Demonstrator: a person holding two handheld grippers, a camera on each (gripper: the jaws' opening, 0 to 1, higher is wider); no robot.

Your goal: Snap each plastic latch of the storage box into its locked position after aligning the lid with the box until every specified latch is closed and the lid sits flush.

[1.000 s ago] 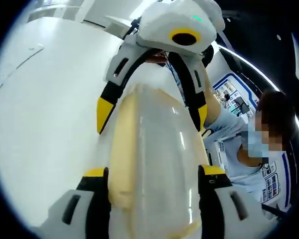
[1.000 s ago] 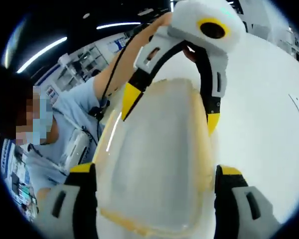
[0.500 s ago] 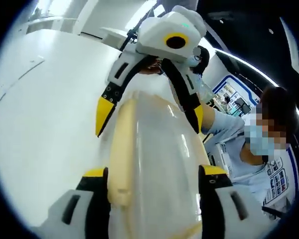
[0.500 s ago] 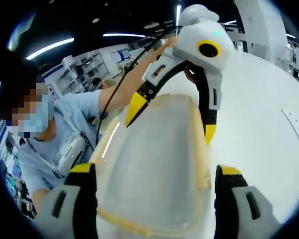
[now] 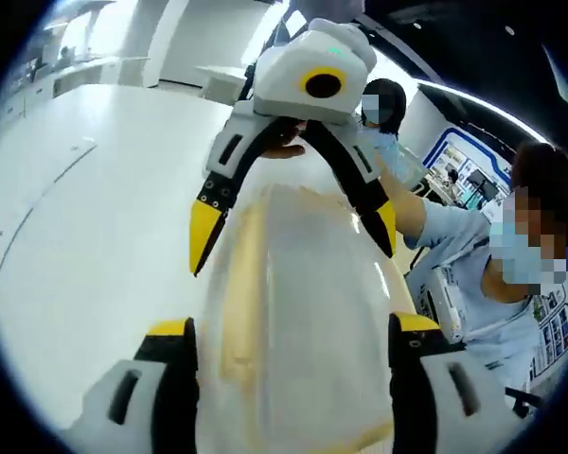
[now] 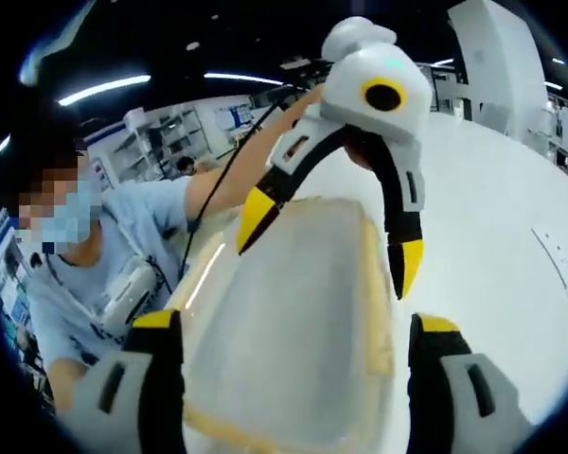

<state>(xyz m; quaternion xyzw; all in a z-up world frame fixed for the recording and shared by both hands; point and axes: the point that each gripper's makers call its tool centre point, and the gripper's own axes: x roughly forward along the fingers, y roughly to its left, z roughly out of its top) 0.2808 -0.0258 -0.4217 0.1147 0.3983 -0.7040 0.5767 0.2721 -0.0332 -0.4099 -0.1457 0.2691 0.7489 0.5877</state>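
Note:
A translucent storage box [image 5: 293, 284] with a pale yellow rim [image 5: 235, 312] is held lengthwise between my two grippers. My left gripper [image 5: 292, 326] is shut on its near end, a yellow-tipped jaw pressing each side. From the top of the left gripper view, my right gripper [image 5: 293, 232] clamps the far end. In the right gripper view the same box [image 6: 284, 322] sits between the right gripper [image 6: 298, 326] and the left gripper [image 6: 331, 244], with the yellow rim [image 6: 374, 312] on the right side. I cannot make out the latches.
A broad white table [image 5: 85, 236] lies under and beside the box, and shows as the white table [image 6: 511, 265] on the right. A person in a light blue shirt [image 5: 473, 284] [image 6: 85, 255] stands close. Shelves [image 6: 161, 132] line the background.
Both views have swung, so the room behind has shifted. The box has stayed between both pairs of jaws. The opposite gripper's tips sit slightly further down the box.

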